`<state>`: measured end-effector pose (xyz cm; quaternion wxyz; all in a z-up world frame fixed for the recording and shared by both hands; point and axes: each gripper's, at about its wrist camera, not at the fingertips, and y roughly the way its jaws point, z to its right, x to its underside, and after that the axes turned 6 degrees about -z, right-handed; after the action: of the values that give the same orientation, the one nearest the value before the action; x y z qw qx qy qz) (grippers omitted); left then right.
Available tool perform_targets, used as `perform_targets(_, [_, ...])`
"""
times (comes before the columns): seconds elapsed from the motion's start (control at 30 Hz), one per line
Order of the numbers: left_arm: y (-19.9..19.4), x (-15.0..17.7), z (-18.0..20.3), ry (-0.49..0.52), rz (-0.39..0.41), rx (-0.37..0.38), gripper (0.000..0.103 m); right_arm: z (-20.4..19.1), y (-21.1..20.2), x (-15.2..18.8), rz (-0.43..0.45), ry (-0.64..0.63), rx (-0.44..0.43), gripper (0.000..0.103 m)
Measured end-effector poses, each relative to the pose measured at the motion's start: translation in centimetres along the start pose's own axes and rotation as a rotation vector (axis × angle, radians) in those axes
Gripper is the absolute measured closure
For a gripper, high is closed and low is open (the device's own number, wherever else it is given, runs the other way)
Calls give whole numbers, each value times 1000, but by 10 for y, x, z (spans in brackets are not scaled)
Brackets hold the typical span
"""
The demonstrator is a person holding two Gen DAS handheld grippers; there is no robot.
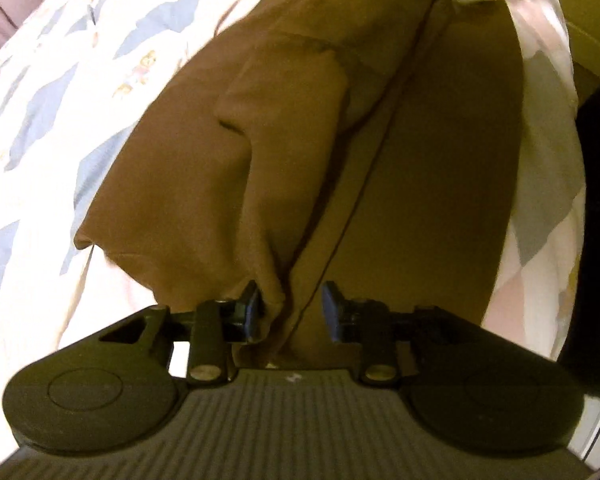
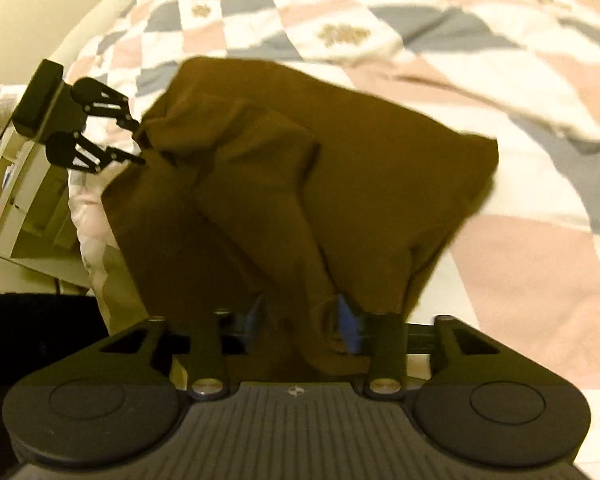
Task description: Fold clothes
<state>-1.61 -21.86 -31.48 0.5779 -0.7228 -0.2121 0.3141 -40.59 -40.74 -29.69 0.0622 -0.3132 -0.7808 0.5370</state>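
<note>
A brown garment (image 2: 300,184) hangs stretched over the quilted bed (image 2: 519,272), its long axis running between the left gripper (image 1: 290,312) and the right gripper (image 2: 300,320), each one's fingers pinching an opposite end.

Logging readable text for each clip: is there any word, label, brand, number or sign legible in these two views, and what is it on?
No readable text in either view.
Small pale emblem on the right hand-held gripper body: a symbol, not letters.
A fainter mark on the left hand-held gripper body: too blurred to read.
Small gold motifs on the patchwork quilt: decoration, not writing.
The brown garment shows no label or print.
</note>
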Motion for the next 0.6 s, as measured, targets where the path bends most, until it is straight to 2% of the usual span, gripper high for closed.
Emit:
perform_targets(0.17, [0, -6, 1, -23, 27, -44, 76, -2, 4, -3, 32, -3, 16, 58])
perform_targets(0.2, [-3, -9, 6, -27, 24, -47, 79, -1, 4, -3, 36, -9, 17, 58])
perform_targets(0.23, [-5, -9, 3, -46, 28, -43, 95, -2, 7, -3, 38, 1, 6, 59])
perform_targets(0.27, [-7, -8, 1, -66, 32, -39, 97, -3, 9, -3, 39, 11, -5, 59])
perform_targets(0.33, [-13, -6, -1, -85, 47, -20, 97, -3, 10, -1, 39, 39, -12, 59])
perform_targets(0.47, [-4, -13, 13, -50, 30, -39, 92, 2, 7, -2, 100, 85, -33, 59])
perform_targets(0.5, [-1, -1, 1, -49, 35, -34, 93, 3, 9, -4, 108, 95, -49, 61])
perform_targets(0.53, [1, -1, 1, -50, 39, -31, 97, 4, 12, -5, 102, 105, -67, 84])
perform_targets(0.57, [2, -1, 2, -42, 37, -25, 98, 6, 15, -5, 72, 117, -75, 101])
perform_targets(0.6, [12, -6, 8, -15, 29, -30, 99, 7, 20, -4, 44, 121, -92, 100])
